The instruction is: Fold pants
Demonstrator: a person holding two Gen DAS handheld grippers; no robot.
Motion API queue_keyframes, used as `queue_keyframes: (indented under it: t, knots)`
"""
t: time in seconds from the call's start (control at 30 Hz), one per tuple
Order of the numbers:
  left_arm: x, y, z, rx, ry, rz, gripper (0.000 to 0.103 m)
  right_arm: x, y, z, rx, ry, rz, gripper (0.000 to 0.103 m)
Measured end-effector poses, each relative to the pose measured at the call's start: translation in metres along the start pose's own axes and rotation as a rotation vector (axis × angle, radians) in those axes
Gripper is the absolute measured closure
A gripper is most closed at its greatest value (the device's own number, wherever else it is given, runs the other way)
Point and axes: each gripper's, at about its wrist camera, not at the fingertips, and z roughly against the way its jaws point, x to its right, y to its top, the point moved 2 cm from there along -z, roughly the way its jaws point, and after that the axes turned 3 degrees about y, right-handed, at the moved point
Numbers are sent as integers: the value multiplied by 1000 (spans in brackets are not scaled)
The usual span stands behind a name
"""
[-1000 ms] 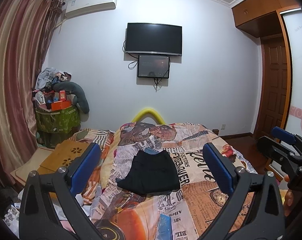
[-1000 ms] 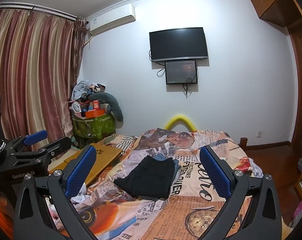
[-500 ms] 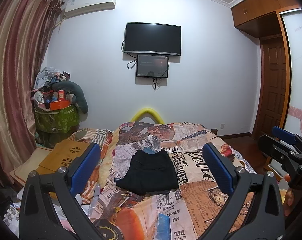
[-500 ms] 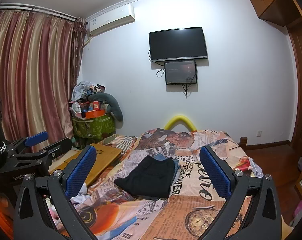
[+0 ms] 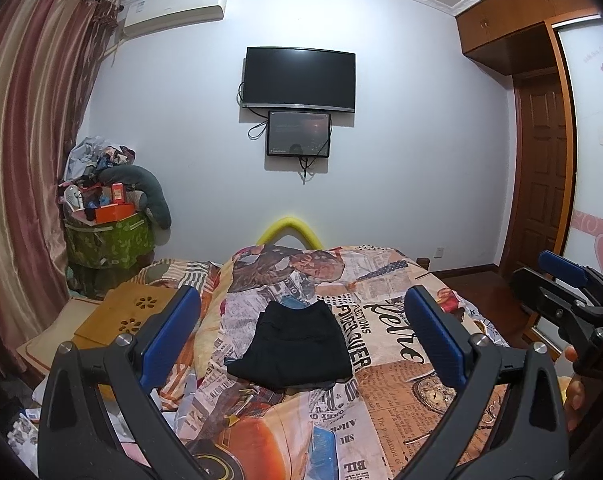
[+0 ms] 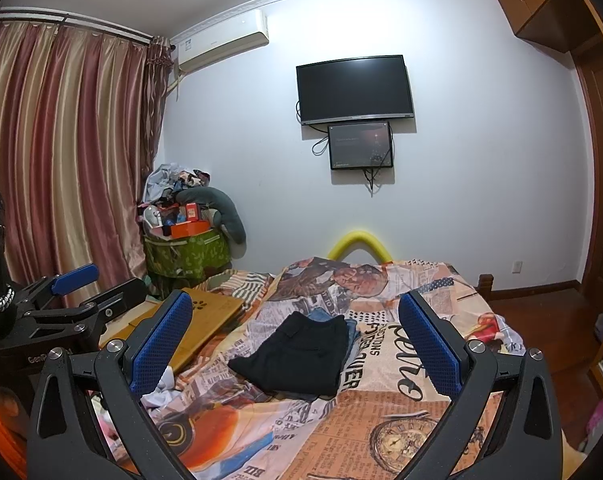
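Black pants (image 5: 295, 344) lie folded in a flat rectangle on the bed with the newspaper-print cover (image 5: 393, 360). They rest on a folded blue garment (image 6: 351, 328) that shows at their far and right edges. My left gripper (image 5: 301, 336) is open and empty, held above the bed's near part, well back from the pants. My right gripper (image 6: 295, 338) is open and empty too, at a similar distance. The right gripper also shows at the right edge of the left wrist view (image 5: 569, 296); the left gripper shows at the left edge of the right wrist view (image 6: 73, 300).
A wooden lap desk (image 5: 125, 316) lies at the bed's left side. A green bin piled with clutter (image 5: 105, 236) stands in the left corner by the curtain. A yellow foam arch (image 5: 289, 230) sits at the bed's far end. A wooden door (image 5: 541, 184) is at right.
Both grippers have drifted very slightly; the view has shifted a little. The pants have not moved.
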Motion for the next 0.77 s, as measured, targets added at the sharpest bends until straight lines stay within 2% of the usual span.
queue_keyframes:
  t: [0.27,0.77]
  knots:
    - [7,-3,-4,-26,-13,-26,0,-2,1,3,0,-3,-10,0]
    - [8,-4,-3,-23,-25,-26,0,-8,1,2,-8,-14,-17,0]
